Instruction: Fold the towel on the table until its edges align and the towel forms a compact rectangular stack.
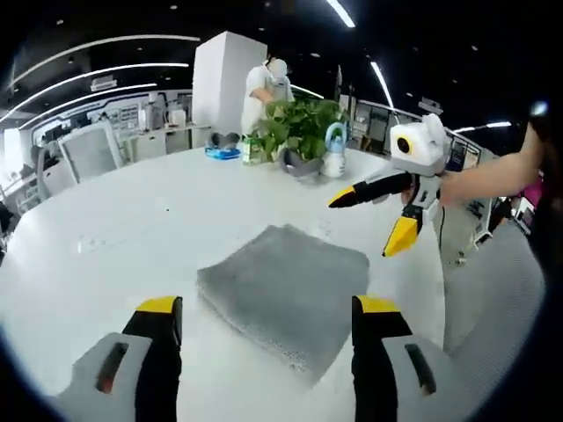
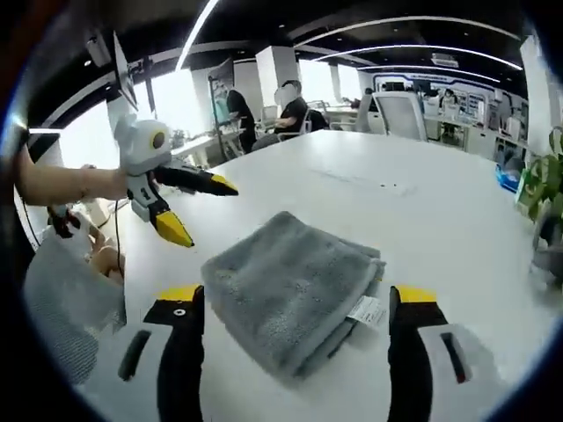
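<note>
Fingers of both grippers, left [image 1: 266,330] and right [image 2: 297,321], are hanging spread and empty, the folded towel [image 2: 286,286] lying on the counter [image 1: 114,237] between and just ahead, probably needing only light edge-squaring.

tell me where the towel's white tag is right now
In the right gripper view the white tag sticks out of the folded grey towel beside that hand-held gripper's right jaw.

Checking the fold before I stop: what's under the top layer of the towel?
More layers of the grey towel show stacked at its near edge, with a white tag poking out. The inner folds are covered.
</note>
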Demonstrator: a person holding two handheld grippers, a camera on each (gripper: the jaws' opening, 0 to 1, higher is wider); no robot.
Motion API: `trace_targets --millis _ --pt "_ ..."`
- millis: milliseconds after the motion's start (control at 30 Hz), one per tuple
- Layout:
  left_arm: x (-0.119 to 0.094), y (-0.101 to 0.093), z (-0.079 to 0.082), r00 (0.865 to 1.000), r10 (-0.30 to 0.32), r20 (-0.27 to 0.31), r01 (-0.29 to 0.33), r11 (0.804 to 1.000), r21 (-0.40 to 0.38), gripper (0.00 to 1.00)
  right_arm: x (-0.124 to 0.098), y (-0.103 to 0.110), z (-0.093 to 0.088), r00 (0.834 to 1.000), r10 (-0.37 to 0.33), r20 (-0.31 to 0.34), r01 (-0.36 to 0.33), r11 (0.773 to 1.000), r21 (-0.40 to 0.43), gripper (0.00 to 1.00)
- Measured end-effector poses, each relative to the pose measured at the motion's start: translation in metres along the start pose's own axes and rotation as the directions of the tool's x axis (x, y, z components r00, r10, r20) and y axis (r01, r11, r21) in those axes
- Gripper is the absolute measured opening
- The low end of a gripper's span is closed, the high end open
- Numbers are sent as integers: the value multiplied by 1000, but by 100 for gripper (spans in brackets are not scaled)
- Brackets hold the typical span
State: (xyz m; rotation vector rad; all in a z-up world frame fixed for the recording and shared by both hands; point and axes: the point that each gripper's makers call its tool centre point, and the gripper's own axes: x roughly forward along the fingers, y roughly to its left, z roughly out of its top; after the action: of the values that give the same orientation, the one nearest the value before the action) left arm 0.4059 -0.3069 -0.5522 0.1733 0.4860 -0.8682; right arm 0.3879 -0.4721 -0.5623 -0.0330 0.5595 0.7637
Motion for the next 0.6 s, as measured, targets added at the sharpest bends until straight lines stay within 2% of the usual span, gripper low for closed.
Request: trace_targets --millis 33,67,133,200,267,400,467,500,533,600 --pt "-13 0 -2 1000 26 5 -26 1000 -3 89 -3 0 -1 1000 -7 3 7 1000 9 96" --pt "-17 0 -3 999 35 9 -35 999 -6 92 -13 1 -5 1000 -22 8 22 999 35 98" --pt "-39 -3 0 995 78 60 -76 997 -32 100 -27 3 -8 999 -42 15 41 997 59 99" --pt "-62 -6 4 986 121 119 -109 989 -96 99 -45 6 -9 997 -74 22 72 994 84 99" --pt "-84 -12 13 970 149 191 -115 978 -176 99 -63 10 -4 993 -106 56 101 991 86 99" --pt "-122 -23 26 931 235 279 -183 962 -201 99 -98 19 11 972 -181 150 165 980 115 99" --pt "-134 -31 29 918 261 299 -201 955 -217 99 -112 29 12 968 -185 167 164 978 133 99" --pt "-142 -37 33 902 282 327 -213 949 -232 99 -117 33 14 965 -183 187 159 978 135 99" --pt "-147 -41 33 898 286 334 -214 948 -237 99 -125 39 16 961 -189 203 162 977 142 99" --pt "-157 -52 35 882 296 367 -218 946 -238 99 -135 45 17 953 -199 226 170 975 144 99"
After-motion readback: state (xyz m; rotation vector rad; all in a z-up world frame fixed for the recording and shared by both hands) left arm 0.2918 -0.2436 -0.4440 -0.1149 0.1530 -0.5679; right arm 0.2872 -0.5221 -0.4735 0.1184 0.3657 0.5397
